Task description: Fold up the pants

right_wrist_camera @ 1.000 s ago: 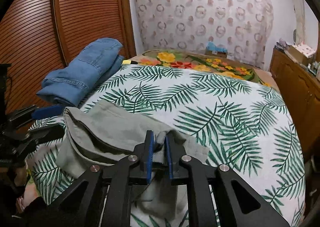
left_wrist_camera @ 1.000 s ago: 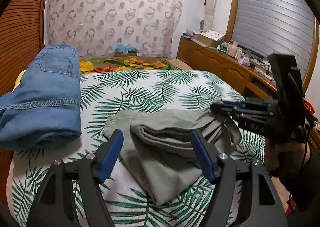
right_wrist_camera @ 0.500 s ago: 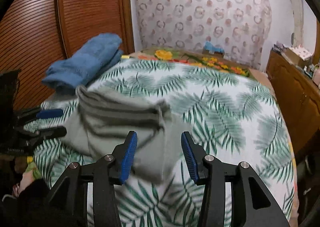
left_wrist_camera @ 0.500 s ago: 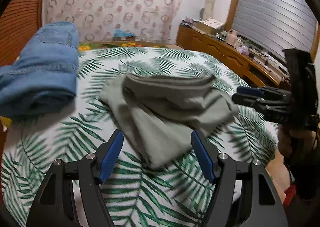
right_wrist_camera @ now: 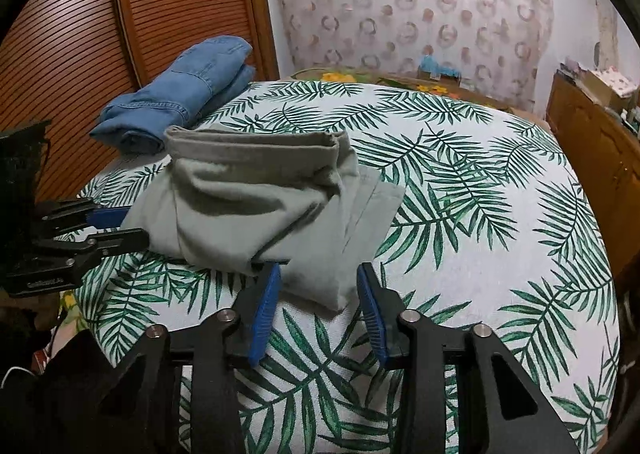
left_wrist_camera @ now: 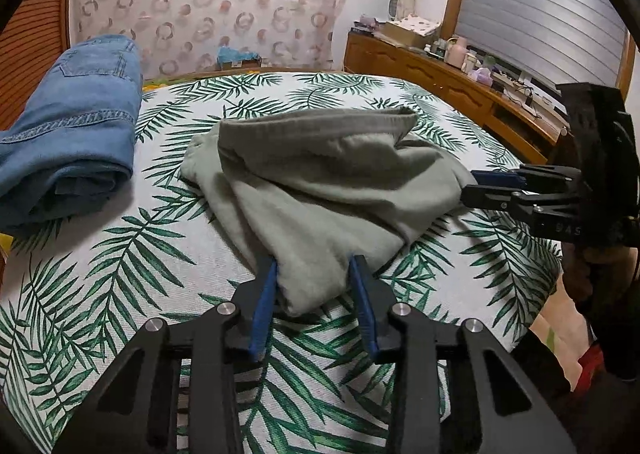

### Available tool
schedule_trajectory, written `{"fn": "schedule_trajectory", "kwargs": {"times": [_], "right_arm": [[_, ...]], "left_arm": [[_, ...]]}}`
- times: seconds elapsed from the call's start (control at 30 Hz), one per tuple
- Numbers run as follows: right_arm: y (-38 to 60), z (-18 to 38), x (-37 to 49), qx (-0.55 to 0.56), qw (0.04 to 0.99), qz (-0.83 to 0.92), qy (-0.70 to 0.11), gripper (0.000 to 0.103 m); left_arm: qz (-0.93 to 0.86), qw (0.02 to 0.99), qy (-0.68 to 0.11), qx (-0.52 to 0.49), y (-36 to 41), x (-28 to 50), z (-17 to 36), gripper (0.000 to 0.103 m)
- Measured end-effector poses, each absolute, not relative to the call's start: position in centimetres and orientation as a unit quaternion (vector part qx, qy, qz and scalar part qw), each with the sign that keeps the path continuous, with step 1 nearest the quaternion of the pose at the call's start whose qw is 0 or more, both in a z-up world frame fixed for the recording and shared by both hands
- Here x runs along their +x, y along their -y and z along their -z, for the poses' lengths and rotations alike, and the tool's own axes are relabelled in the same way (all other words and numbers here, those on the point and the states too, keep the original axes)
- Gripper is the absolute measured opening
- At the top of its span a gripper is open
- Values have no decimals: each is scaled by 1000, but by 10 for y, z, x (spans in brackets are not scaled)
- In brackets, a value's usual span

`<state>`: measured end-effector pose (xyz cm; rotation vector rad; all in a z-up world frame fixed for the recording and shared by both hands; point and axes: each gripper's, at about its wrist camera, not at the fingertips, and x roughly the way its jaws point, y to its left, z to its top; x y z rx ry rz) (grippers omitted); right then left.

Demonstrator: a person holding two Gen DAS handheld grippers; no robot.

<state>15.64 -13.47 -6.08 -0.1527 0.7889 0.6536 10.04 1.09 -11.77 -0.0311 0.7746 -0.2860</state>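
Observation:
Grey-green pants lie bunched in a loose heap on the palm-leaf bedspread, waistband at the far side. They also show in the right wrist view. My left gripper is open, its blue pads on either side of the near corner of the cloth. My right gripper is open too, straddling another near corner of the pants. In the left wrist view the right gripper sits at the heap's right edge.
Folded blue jeans lie at the bed's far left, also seen in the right wrist view. A slatted wooden wardrobe stands left, a wooden sideboard with clutter right. The bed edge drops off near me.
My right gripper opened and let go of the pants, which dropped onto the bed. Both grippers drew back, then moved in low around the near corners; the left jaws narrowed.

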Motion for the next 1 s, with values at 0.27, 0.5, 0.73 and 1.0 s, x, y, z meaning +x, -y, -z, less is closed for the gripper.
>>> {"fn": "schedule_trajectory", "kwargs": {"times": [0.27, 0.5, 0.73, 1.0], "right_arm": [[134, 65, 160, -79, 856, -327, -393, 15], [137, 57, 158, -88, 863, -322, -378, 6], [163, 44, 157, -82, 889, -282, -351, 3], [169, 42, 138, -79, 889, -288, -348, 3]], "left_arm": [[139, 917, -374, -9, -15, 103, 120, 31], [136, 921, -366, -5, -17, 100, 116, 16], [117, 937, -330, -15, -31, 91, 98, 11], [119, 936, -330, -17, -35, 83, 96, 11]]}}
